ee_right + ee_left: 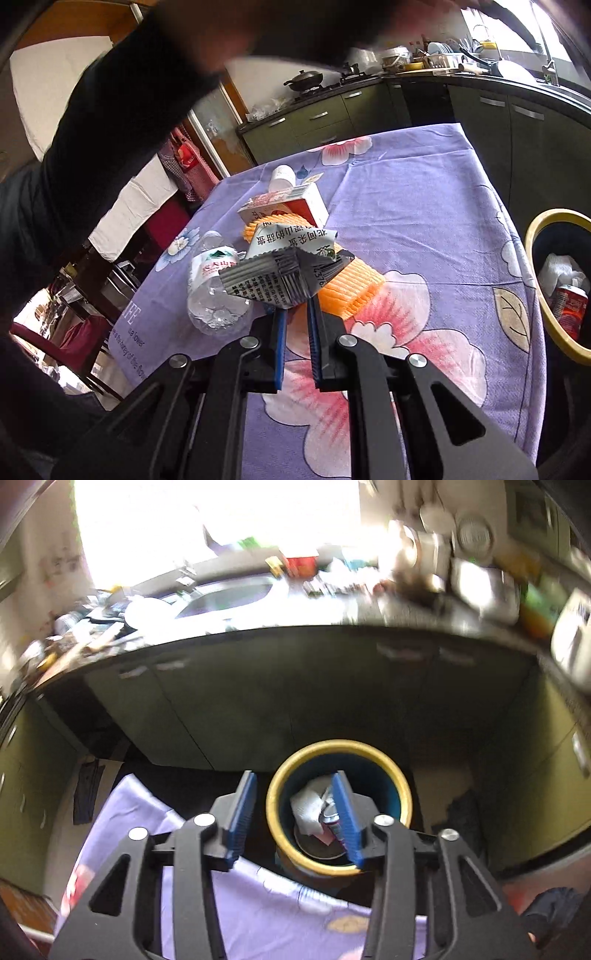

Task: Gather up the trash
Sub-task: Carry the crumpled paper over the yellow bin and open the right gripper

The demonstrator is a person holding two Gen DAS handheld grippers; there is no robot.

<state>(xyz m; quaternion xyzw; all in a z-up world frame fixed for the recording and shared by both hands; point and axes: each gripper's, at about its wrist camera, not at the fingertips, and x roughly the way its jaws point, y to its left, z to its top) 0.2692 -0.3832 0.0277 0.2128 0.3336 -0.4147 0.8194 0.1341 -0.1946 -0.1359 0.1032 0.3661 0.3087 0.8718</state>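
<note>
In the yellow-rimmed bin (339, 806) beside the worktop (424, 221), tissue and a red can (570, 308) already lie; the left gripper (295, 812) hangs above, jaws apart and empty, while the right gripper (295, 314) clamps a crumpled wrapper (280, 273), with bottle (214, 291) and carton (288, 206) remaining.

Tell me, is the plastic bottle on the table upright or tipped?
Tipped: the plastic bottle lies on its side on the tablecloth.
</note>
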